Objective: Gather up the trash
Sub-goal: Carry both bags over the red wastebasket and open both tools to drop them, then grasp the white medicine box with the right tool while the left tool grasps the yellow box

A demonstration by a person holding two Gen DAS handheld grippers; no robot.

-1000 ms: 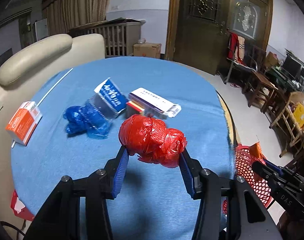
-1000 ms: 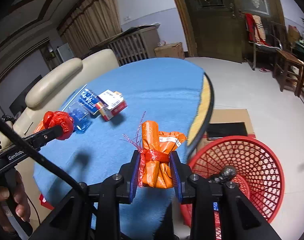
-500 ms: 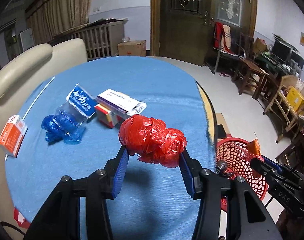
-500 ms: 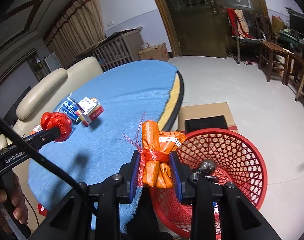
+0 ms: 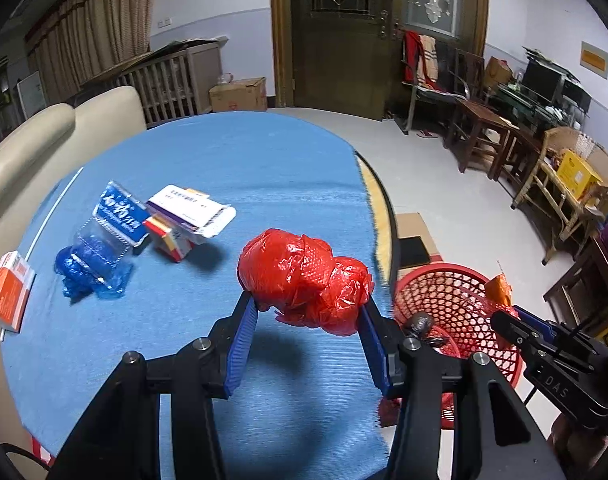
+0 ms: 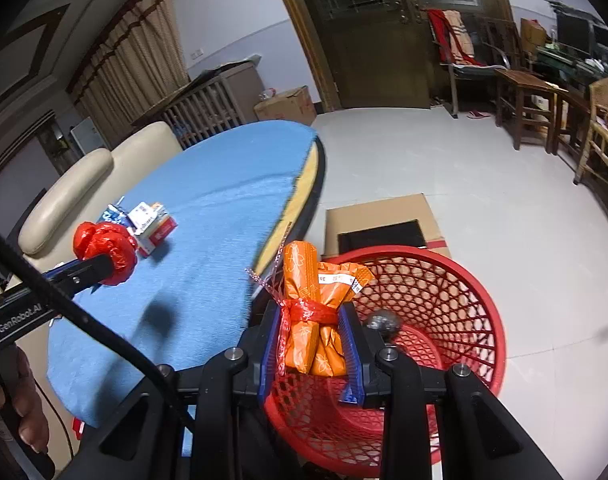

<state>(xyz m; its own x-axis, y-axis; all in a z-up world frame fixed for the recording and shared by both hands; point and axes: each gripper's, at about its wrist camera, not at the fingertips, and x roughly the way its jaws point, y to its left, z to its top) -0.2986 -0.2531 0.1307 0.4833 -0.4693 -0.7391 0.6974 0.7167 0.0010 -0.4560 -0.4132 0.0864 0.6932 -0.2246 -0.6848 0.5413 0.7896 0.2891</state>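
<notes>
Right hand-held gripper (image 6: 310, 334): clamps orange wrapper bundle tied with red strip (image 6: 318, 312) above red plastic mesh basket (image 6: 456, 300). Left hand-held gripper (image 5: 306, 314): grips crumpled red plastic bag (image 5: 304, 280). Risk: red strip snagging, bundle missing basket.

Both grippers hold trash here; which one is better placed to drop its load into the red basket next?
Right. The right gripper holds the orange packet bundle directly over the red basket, while the left gripper holds the red plastic wad above the blue table.
</notes>
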